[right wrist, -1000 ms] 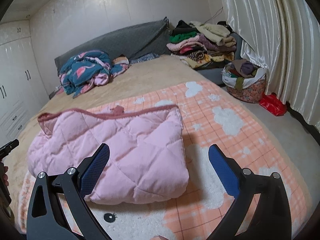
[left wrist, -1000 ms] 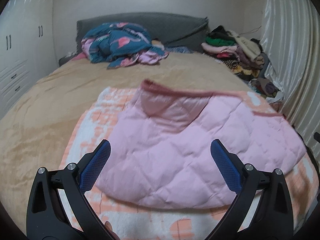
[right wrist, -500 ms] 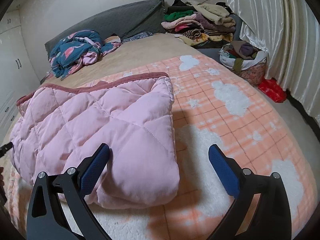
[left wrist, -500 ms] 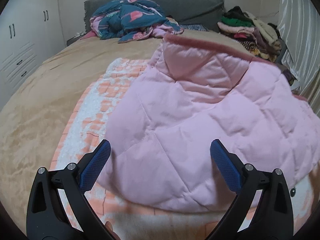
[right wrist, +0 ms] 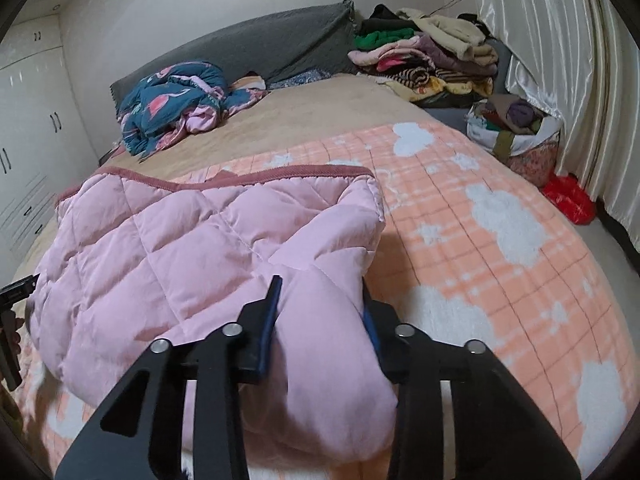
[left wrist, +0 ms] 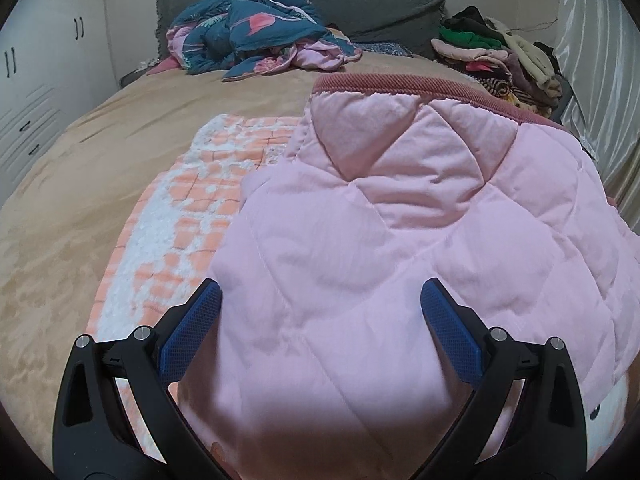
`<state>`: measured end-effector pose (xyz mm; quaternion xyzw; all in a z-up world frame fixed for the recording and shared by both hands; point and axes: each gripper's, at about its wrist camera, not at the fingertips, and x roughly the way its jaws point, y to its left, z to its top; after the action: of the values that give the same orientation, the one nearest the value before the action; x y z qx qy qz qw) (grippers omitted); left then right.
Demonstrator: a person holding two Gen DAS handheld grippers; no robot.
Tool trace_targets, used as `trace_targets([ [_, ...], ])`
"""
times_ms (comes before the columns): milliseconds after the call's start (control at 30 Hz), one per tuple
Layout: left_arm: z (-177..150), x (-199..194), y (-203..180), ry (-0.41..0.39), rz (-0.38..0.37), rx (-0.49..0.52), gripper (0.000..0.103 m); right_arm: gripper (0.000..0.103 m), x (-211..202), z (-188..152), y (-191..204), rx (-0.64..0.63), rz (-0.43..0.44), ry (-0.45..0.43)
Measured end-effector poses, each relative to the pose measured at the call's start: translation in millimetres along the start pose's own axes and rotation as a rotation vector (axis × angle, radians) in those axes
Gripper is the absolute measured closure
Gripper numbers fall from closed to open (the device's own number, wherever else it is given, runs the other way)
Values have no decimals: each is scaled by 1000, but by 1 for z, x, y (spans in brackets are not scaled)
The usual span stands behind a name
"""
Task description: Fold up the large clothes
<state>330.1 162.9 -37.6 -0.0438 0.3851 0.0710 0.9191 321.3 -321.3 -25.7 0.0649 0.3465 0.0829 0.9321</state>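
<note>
A pink quilted jacket (left wrist: 380, 220) with a dusky-pink ribbed hem lies folded on a peach plaid blanket (left wrist: 188, 208) on the bed. My left gripper (left wrist: 320, 292) is open, its blue fingers wide apart over the jacket's near left edge, which sits between them. In the right wrist view the jacket (right wrist: 180, 248) spreads left over the blanket (right wrist: 480, 220). My right gripper (right wrist: 320, 300) is closing on the jacket's near right corner, and the padding bulges between its pads. The left gripper's tip (right wrist: 12, 292) shows at the far left edge.
A blue flamingo-print quilt (right wrist: 168, 104) is heaped by the grey headboard (right wrist: 260, 44). Stacked clothes (right wrist: 420, 56) sit at the bed's far right corner. A full cloth bag (right wrist: 516, 128) and a red bag (right wrist: 568, 200) stand on the floor by the curtain (right wrist: 560, 40). White wardrobes (left wrist: 36, 80) line the left.
Both grippers have come forward and down onto the jacket. The right jaws went from wide open to pinching the jacket's near corner. The left jaws stayed open.
</note>
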Motion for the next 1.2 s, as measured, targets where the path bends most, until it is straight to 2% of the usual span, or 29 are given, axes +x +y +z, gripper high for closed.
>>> trace_targets([
  [333, 14, 21, 11, 10, -17, -37, 9, 81, 21, 39, 16, 8, -70, -58],
  [667, 28, 40, 6, -11, 33, 25, 10, 82, 55, 71, 25, 26, -128, -92],
  [833, 33, 52, 10, 1, 41, 0, 10, 82, 92, 75, 27, 1, -197, -40],
  [1033, 35, 62, 15, 24, 30, -30, 9, 80, 145, 63, 20, 3, -262, 82],
  [1200, 36, 68, 15, 42, 9, -50, 9, 74, 168, 55, 13, 21, -265, 158],
])
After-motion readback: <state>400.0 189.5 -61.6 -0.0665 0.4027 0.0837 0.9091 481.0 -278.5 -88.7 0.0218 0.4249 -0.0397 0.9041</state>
